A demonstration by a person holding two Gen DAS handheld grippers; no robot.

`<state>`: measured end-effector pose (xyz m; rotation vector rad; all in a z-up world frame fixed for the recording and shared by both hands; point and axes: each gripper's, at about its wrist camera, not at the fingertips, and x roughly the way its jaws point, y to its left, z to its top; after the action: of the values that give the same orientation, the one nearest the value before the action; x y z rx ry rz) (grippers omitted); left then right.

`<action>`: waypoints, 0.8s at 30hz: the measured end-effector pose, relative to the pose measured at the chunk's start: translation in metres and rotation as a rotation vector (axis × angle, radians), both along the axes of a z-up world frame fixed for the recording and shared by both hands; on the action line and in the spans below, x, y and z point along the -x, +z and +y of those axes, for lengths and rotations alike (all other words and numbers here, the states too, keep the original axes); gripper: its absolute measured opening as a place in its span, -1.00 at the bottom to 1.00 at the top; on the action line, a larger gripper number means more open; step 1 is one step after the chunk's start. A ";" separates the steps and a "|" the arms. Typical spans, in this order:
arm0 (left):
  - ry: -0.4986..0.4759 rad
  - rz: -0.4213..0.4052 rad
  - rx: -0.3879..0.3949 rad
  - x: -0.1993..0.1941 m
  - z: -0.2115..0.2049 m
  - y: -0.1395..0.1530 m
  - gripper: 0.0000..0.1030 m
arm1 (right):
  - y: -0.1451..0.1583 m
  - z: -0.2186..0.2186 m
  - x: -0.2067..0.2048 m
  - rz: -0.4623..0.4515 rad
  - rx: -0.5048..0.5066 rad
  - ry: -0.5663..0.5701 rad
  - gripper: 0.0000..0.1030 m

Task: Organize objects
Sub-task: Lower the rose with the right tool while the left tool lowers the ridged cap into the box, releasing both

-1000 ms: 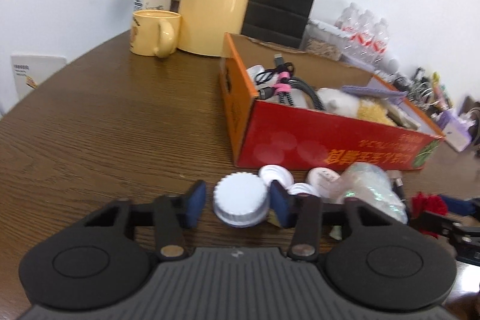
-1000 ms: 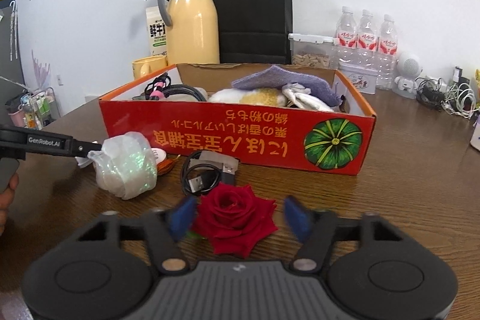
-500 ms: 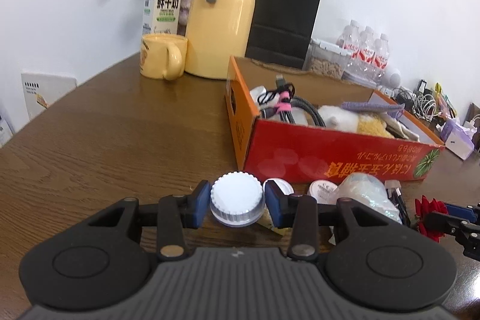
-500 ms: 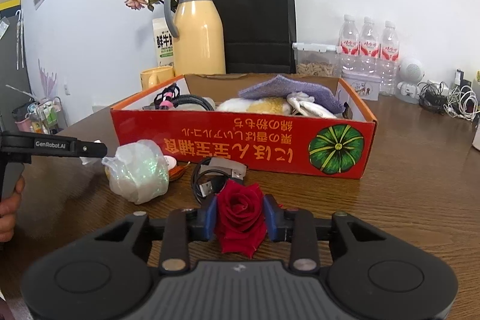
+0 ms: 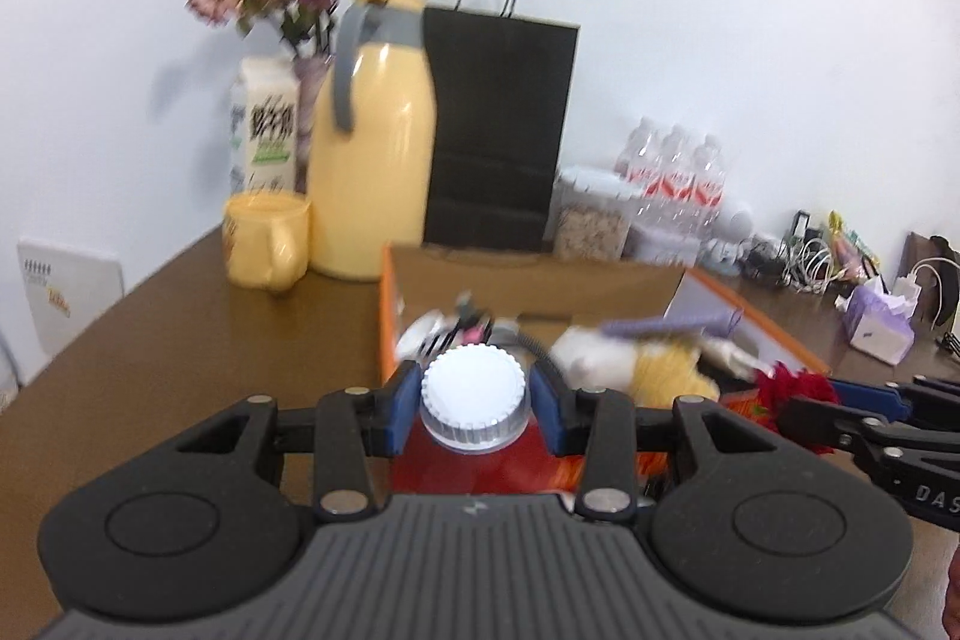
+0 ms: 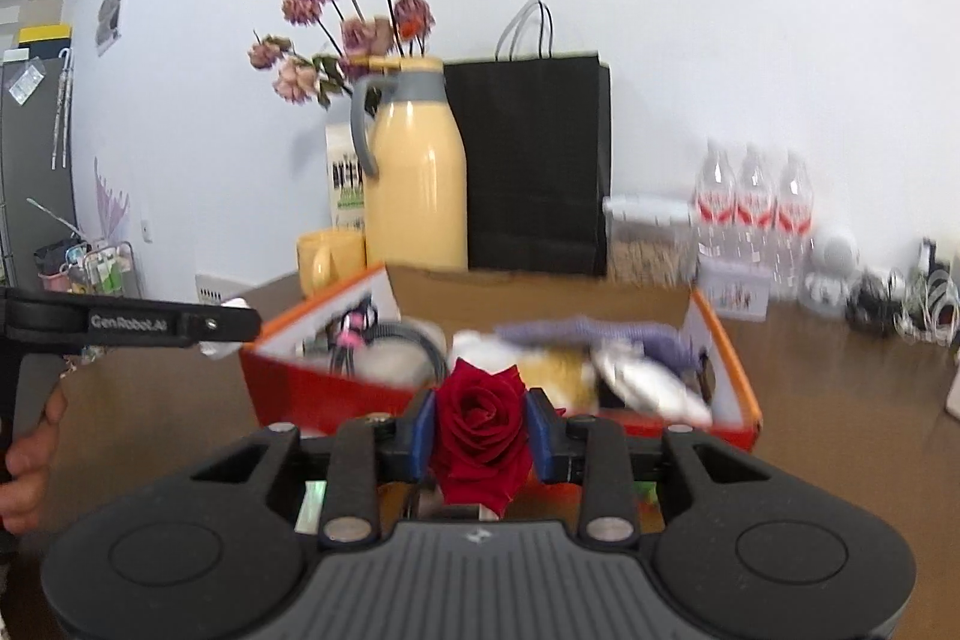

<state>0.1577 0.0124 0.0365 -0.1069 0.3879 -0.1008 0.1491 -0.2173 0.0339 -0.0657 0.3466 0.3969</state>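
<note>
A cardboard box (image 5: 534,274) was positioned on the table (image 5: 198,334) at 12 o'clock. A cable bundle (image 6: 384,340) was located in its 9 o'clock end. A jug (image 5: 375,160) and a paper bag (image 5: 498,130) were placed behind the box, with a mug (image 5: 264,238) at 10 o'clock.

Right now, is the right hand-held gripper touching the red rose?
Touching. The right wrist view shows the right hand-held gripper with both blue pads pressed against the sides of the red rose, no gap either side.
</note>
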 end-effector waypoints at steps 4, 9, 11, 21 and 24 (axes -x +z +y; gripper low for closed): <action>-0.013 -0.038 -0.014 -0.017 -0.015 0.012 -0.20 | 0.014 0.008 -0.019 -0.038 0.007 0.001 -0.41; -0.024 -0.061 -0.025 -0.041 -0.028 0.021 -0.20 | 0.027 0.013 -0.045 -0.069 0.008 -0.010 -0.41; -0.020 -0.068 -0.030 -0.051 -0.033 0.023 -0.20 | 0.030 0.015 -0.056 -0.075 0.012 -0.017 -0.41; 0.036 -0.038 -0.035 -0.109 -0.050 0.023 -0.20 | 0.036 0.024 -0.121 -0.092 0.029 -0.092 -0.41; 0.046 -0.014 -0.035 -0.124 -0.052 0.016 -0.20 | 0.028 0.022 -0.141 -0.068 0.028 -0.121 -0.41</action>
<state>0.2819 -0.0401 0.0523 -0.0803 0.3727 -0.0492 0.2900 -0.1949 0.0618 -0.0843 0.2877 0.2692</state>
